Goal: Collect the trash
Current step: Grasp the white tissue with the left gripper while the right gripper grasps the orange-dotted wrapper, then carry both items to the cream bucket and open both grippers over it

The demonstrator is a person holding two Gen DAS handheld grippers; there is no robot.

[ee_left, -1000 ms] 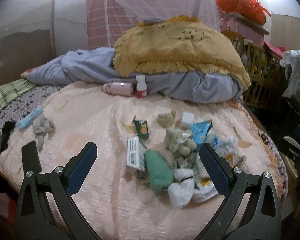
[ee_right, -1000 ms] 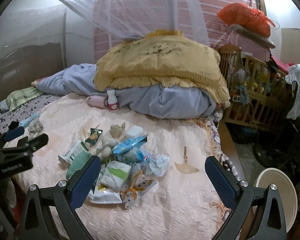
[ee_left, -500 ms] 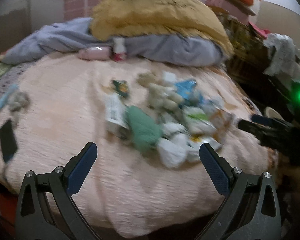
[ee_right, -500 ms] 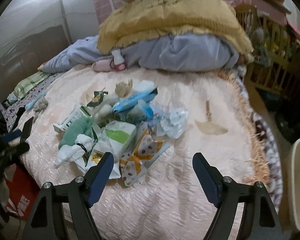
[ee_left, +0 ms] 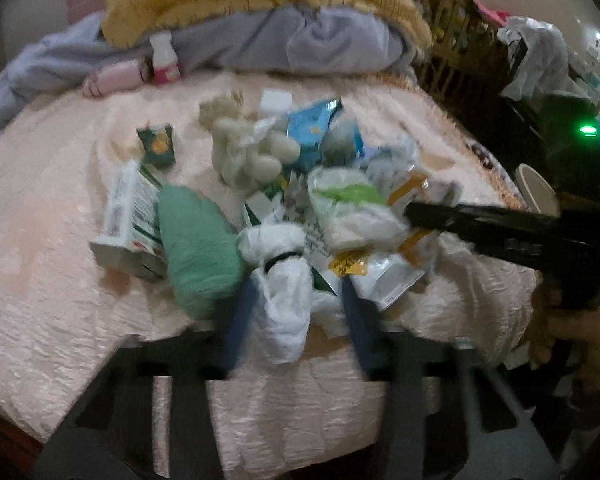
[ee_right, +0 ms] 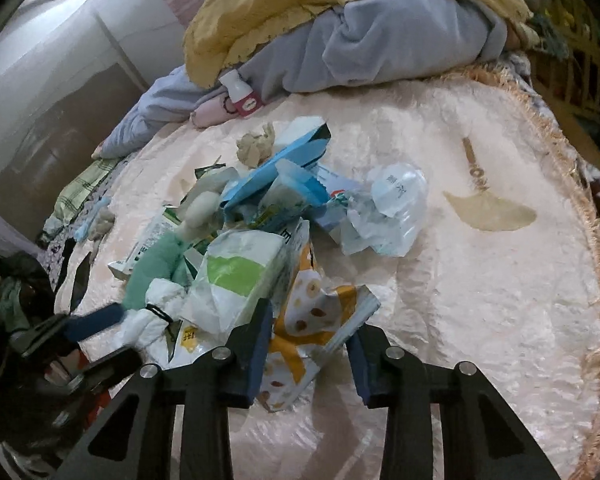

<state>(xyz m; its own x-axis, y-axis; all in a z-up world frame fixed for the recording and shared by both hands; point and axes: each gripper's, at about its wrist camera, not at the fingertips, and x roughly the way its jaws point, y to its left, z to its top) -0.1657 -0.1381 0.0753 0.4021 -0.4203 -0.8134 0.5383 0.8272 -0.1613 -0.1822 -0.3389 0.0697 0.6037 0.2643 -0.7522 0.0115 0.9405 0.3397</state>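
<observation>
Both at the pile on the bed [ee_right: 480,300]: my left hand-held gripper [ee_left: 296,312] straddles the tied white bag [ee_left: 286,300], my right hand-held gripper [ee_right: 308,344] the orange snack wrapper [ee_right: 300,328], neither clenched yet — squeezing comes next.

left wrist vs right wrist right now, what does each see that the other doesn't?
Left wrist only: the hand holding the right claw, a green indicator light, the orange-print green carton.
Right wrist only: the fan print on the bedspread, the plaid cloth.
Both: the tied white bag between the left claw's fingers, the green cloth.
</observation>
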